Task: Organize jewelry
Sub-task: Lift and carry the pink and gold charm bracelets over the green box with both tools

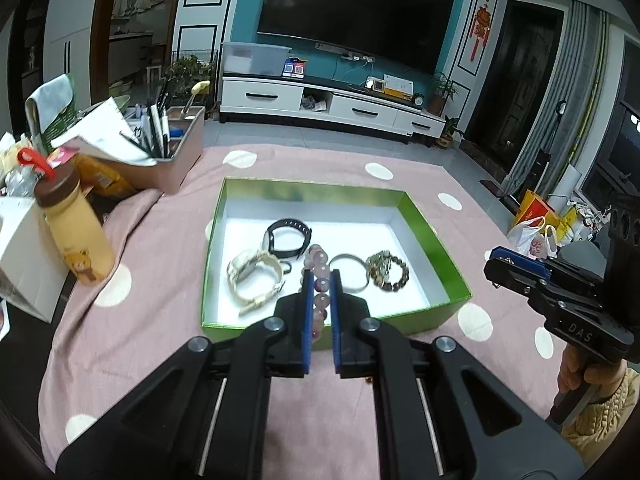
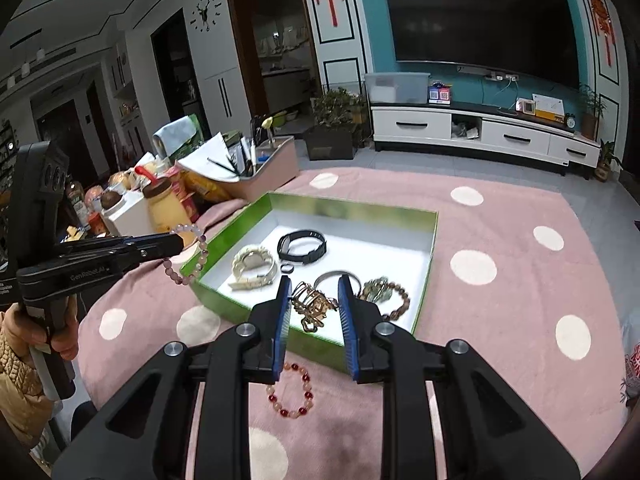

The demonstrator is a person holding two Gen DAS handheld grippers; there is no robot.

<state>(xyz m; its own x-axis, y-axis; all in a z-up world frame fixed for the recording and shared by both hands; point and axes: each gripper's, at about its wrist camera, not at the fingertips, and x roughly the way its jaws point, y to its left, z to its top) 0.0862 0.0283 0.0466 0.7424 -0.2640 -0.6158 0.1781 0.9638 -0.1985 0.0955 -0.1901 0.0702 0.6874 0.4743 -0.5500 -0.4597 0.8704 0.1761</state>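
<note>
Jewelry lies mostly inside the green box point(image 2: 430, 240), which sits on the pink dotted cloth point(image 2: 520, 300) that covers your table.

Your left gripper point(image 1: 321, 280) is closed on the pale bead bracelet point(image 1: 320, 276). In the left wrist view the beads run between the two blue pads point(image 1: 307, 320). In the right wrist view this bracelet point(image 2: 188, 254) hangs as a loop from the tip of the left gripper point(image 2: 176, 242), in the air just outside the left wall of the box.

Your right gripper point(image 2: 314, 288) has its jaws parted and nothing between them. It hovers above the near wall of the box, and the gold chain piece point(image 2: 314, 306) shows in the gap between the fingers, lying near this wall. In the left wrist view the right gripper point(image 1: 496, 262) is off the right side of the box.

On the box floor, the cream watch point(image 2: 254, 266) lies toward the left wall. The black band point(image 2: 302, 248) is behind it, nearer to the far wall, and a small dark ring point(image 2: 286, 268) is between them. The silver bangle point(image 2: 334, 278) is in the middle, and the brown bead bracelet point(image 2: 390, 298) lies toward the right wall.

One red bead bracelet point(image 2: 290, 392) is on the cloth, outside the box, just before its near wall and under your right gripper.

At the far left corner of the table stand a yellow bottle point(image 1: 74, 232), a white carton point(image 1: 24, 248) and a pink bin point(image 1: 176, 148) with pens.
</note>
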